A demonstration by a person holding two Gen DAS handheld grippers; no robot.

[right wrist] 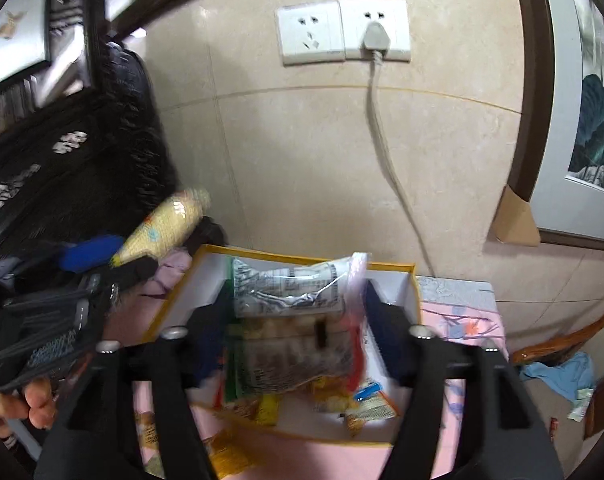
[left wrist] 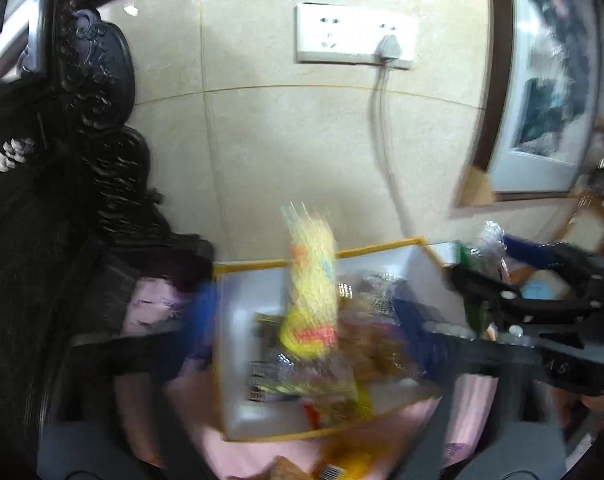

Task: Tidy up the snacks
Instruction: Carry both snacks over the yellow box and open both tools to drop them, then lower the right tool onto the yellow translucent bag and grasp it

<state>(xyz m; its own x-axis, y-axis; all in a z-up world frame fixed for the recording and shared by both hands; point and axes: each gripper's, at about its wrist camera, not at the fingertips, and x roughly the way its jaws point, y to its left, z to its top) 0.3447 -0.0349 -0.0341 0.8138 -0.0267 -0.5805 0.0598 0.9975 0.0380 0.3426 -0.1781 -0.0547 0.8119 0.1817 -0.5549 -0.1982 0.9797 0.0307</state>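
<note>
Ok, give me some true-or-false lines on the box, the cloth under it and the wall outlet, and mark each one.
1. A plug sits in the right-hand socket of the wall outlet. True.
2. The box has a red rim. False: the rim is yellow and the inside is white.
3. The box stands on a pink cloth. True.
4. The box is empty. False: several snack packets lie in it.
5. Both sockets of the outlet are in use. False: the left-hand one is free.
</note>
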